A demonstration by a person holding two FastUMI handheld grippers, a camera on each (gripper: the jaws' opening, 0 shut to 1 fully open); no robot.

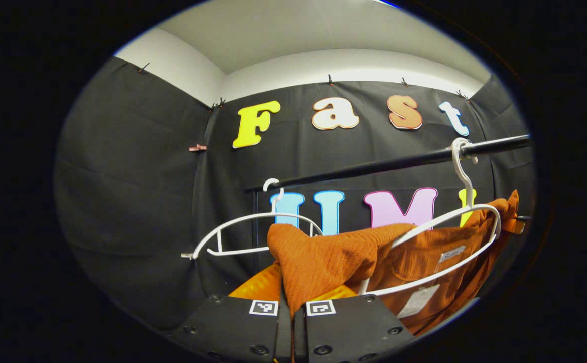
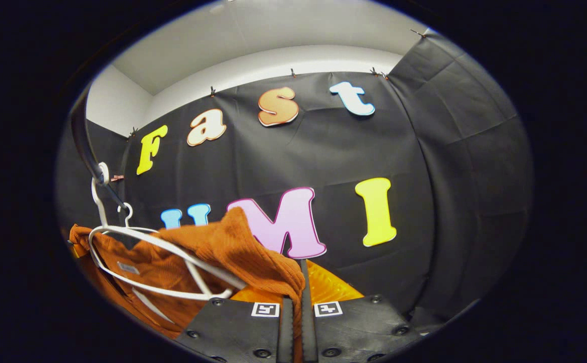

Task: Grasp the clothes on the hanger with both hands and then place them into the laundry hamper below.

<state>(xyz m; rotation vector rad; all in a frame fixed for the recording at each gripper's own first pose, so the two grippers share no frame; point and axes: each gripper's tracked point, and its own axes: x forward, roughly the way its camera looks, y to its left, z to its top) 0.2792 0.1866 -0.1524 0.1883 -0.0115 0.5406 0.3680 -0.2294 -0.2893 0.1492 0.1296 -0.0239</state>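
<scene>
Between both jaws, orange sweater [image 1: 323, 257] pinched, lifted

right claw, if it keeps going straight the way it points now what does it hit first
Most likely the orange garment itself, which the right claw already pinches and which bunches up just ahead of its fingers. Past that fold, the line runs to the black cloth wall; depth is hard to judge in this fisheye view.

A bare white spare hanger [image 1: 253, 232] hangs on the black rail [image 1: 399, 162] before the cloth-draped wall.
</scene>
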